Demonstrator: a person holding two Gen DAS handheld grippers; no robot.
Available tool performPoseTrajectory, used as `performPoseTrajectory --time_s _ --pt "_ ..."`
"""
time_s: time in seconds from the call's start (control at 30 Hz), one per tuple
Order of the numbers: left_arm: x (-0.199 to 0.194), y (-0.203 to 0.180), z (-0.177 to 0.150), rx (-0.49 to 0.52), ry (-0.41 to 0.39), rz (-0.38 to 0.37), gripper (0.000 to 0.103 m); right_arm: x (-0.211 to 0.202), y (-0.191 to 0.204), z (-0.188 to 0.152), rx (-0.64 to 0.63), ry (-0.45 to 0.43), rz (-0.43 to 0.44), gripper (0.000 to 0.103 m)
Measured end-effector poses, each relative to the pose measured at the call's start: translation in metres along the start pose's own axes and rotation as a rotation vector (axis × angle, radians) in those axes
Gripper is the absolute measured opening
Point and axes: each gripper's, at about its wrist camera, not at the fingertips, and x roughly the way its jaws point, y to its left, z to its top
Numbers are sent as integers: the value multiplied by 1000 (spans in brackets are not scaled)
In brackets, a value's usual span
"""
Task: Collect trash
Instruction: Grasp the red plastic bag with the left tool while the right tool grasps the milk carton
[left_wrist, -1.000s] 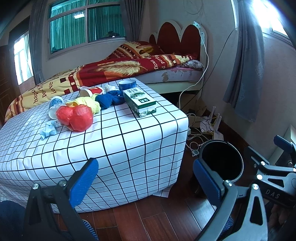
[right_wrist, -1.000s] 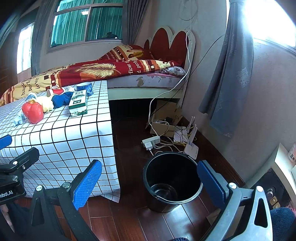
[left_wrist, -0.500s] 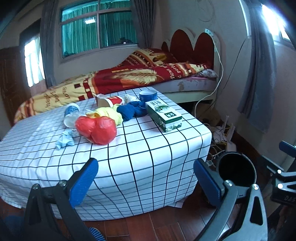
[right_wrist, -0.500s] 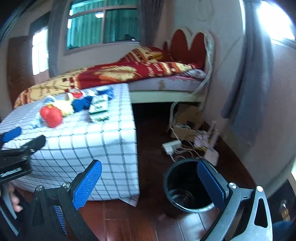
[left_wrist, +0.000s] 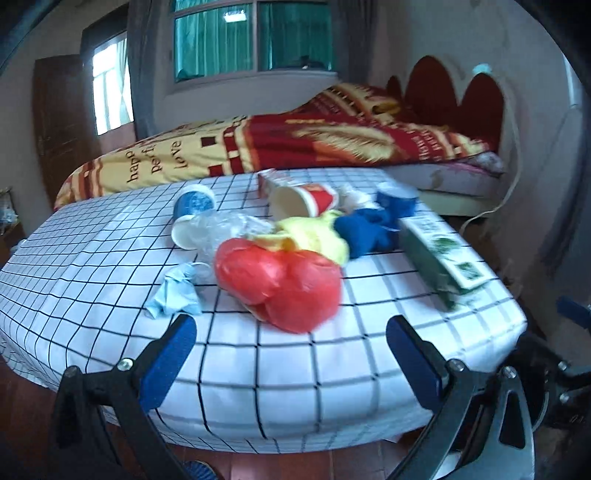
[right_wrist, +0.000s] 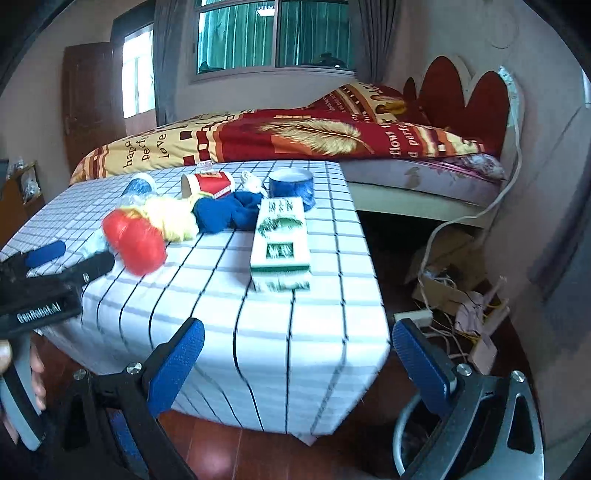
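We are holding the left gripper (left_wrist: 291, 354) wide open and empty, hovering just short of the crumpled red plastic bag (left_wrist: 282, 282) on the desk covered in white grid-checked cloth (left_wrist: 288, 373). We are keeping the right gripper (right_wrist: 297, 356) wide open too, gripping nothing, facing the green-and-white carton (right_wrist: 280, 236) near the desk's right edge. Beyond the bag, a yellow wad (left_wrist: 314, 236), a blue cloth (left_wrist: 365, 230) and a red-and-white paper cup (left_wrist: 301, 201) are lying clustered.
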Motion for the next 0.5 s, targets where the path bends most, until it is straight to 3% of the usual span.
performPoseTrajectory --time_s 0.17,0.3,0.43,0.47,0.5 --pt "30 12 8 -40 21 4 103 39 2 19 14 28 24 91" --pt "53 14 11 -47 57 9 103 66 -3 28 29 56 29 90" --pt "59 19 10 -64 66 -24 101 87 -2 36 28 79 55 73" --pt "59 21 9 -69 71 -58 89 90 0 37 25 84 65 61" --pt "59 22 8 -73 77 -82 75 93 1 38 22 87 78 57"
